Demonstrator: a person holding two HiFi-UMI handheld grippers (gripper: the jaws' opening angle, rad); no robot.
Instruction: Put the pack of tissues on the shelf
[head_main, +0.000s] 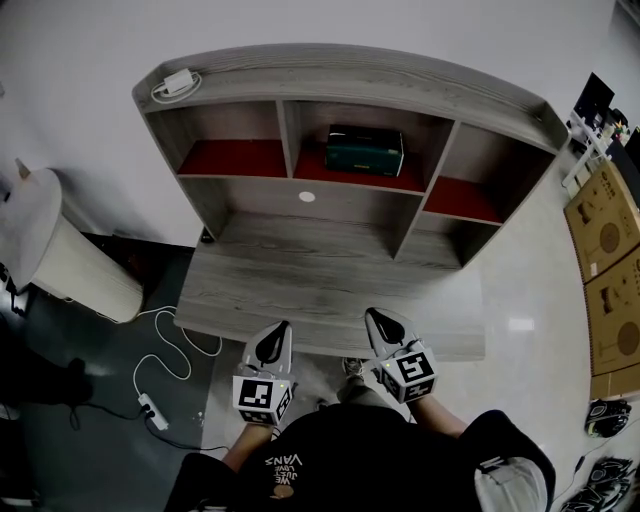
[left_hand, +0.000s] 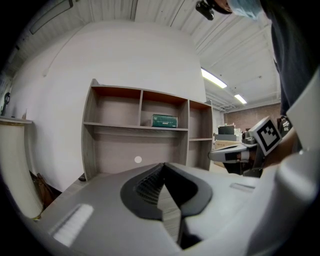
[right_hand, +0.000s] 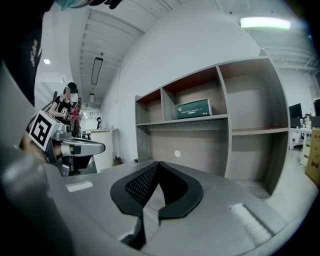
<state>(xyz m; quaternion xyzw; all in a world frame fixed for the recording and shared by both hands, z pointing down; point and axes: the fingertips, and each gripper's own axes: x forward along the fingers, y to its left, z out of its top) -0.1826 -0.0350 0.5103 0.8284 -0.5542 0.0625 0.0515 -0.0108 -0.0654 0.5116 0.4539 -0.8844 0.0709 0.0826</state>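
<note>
Nearest the head camera I note the person's black shirt (head_main: 340, 445), with both forearms reaching forward from it. The left gripper (head_main: 278, 332) and the right gripper (head_main: 376, 318) are held side by side, apart from each other, with their tips over the front edge of the desk (head_main: 300, 275).

Left gripper: in its own view the jaws are pressed together with nothing between them. Right gripper: the same, jaws closed on each other and empty. Neither tool touches any object.

The desk is grey wood grain and carries a shelf unit (head_main: 350, 75) with three upper compartments, each floored in red. The pack of tissues (head_main: 364, 150), a dark green box, lies in the middle compartment, flat on the red board, well apart from both grippers. I confirm the same position from the left gripper view and the right gripper view: middle bay, upper level.

Other findings: a white round mark (head_main: 306, 196) on the back panel below the middle compartment. A white adapter (head_main: 177, 84) with coiled cable rests on top of the shelf unit at its left end. A power strip (head_main: 152, 410) with a white cord lies on the floor left of the desk. A pale bin (head_main: 70, 265) stands further left. Cardboard boxes (head_main: 605, 260) lie at the right.
</note>
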